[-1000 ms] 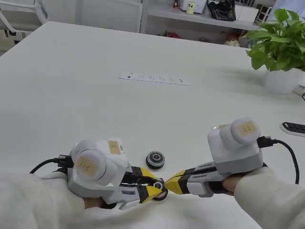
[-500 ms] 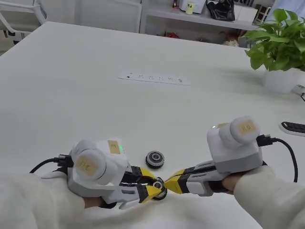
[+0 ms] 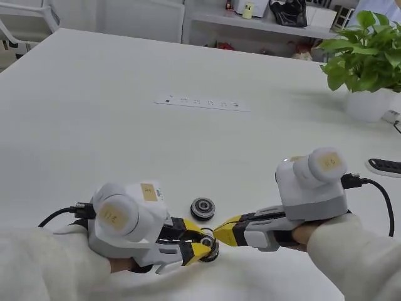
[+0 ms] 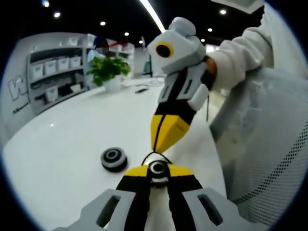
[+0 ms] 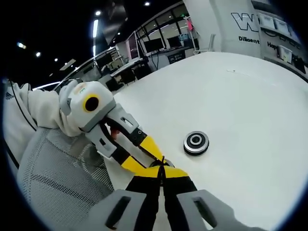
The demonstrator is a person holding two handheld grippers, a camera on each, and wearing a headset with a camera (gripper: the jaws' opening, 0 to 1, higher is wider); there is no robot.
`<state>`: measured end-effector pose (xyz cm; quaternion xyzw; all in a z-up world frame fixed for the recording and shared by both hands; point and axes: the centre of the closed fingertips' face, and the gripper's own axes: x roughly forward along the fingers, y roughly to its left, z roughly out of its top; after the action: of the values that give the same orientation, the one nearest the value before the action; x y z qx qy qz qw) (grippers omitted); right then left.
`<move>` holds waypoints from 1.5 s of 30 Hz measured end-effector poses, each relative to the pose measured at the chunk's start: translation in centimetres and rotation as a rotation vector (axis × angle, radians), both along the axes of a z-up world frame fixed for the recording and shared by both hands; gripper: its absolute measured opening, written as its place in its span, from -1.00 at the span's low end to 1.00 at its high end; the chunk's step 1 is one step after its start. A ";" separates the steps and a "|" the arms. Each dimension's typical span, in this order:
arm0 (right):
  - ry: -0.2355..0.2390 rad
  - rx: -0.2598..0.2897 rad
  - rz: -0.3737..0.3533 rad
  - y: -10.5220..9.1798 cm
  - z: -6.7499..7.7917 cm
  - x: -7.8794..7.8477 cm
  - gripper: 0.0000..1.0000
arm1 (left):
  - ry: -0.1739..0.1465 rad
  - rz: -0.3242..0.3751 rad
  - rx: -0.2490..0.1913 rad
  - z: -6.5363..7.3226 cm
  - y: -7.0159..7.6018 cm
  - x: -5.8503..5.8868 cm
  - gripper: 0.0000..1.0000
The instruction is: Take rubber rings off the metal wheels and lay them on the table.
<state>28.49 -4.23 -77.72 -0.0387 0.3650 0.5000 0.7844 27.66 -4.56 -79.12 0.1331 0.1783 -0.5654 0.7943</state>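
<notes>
Where the near edge of the white table [image 3: 125,125] is reached, both grippers are held tip to tip. At far right a potted plant [image 3: 363,53] is seen, and a power strip [image 3: 202,103] is laid flat mid-table, well apart from the work. The left gripper [image 3: 199,246] is held near-left w/ jaws closed on a metal wheel [image 4: 158,169]. The wheel is gripped by its sides, hub turned toward the cam in the left gripper view. The right gripper [image 3: 219,233] is set opposite, near-right, its yellow tips pinched together just beside that wheel. A second wheel [image 3: 203,208], w/ a dark outer band, is laid flat on the table just beyond the tips, apart from both grippers. A thin black rubber ring [image 4: 154,154] is caught betw. the right tips and is seen drawn up as a small loop from the held wheel's rim. Whether it's fully clear of the wheel can't be told.
</notes>
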 end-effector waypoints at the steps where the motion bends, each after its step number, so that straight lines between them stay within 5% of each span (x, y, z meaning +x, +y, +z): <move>1: 0.006 0.005 -0.008 0.0 0.0 0.0 -1.00 | 0.000 0.000 0.000 0.0 0.0 0.0 -0.72; 4: 0.005 0.000 -0.007 0.0 0.0 0.1 -1.00 | 0.008 0.006 -0.002 0.0 0.0 0.0 -0.72; 6: 0.005 -0.005 -0.007 -0.1 -0.1 0.0 -1.00 | 0.042 0.019 -0.008 0.1 0.0 0.1 -0.72; 17: 0.030 0.008 -0.034 -0.3 -0.1 0.1 -1.00 | -0.016 -0.056 0.105 0.3 0.5 -0.6 -0.63; 20: 0.037 0.018 -0.043 -0.3 0.1 0.1 -1.00 | 0.038 -0.089 0.061 1.3 0.2 -1.6 -0.42; 23: 0.038 0.032 -0.053 -0.3 0.4 0.2 -1.00 | 0.020 -0.089 0.062 2.2 0.6 -1.6 -0.22; 28: 0.038 0.064 -0.085 -0.6 1.0 0.7 -1.00 | -0.015 -0.075 0.030 4.3 1.4 -1.2 -0.16; 32: 0.041 0.085 -0.101 -0.6 1.5 0.8 -1.00 | -0.042 -0.061 -0.005 6.0 2.0 -0.9 0.13; 36: 0.037 0.112 -0.116 -0.5 2.1 1.0 -1.00 | -0.095 -0.056 -0.017 7.5 2.6 -1.0 0.26; 45: 0.036 0.163 -0.141 -0.2 3.3 1.1 -1.00 | -0.108 0.032 -0.071 9.5 5.0 -1.0 0.60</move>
<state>29.56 -4.44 -74.45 0.0596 0.3389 0.4723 0.8115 26.62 0.45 -69.58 0.1325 0.1172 -0.5504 0.8159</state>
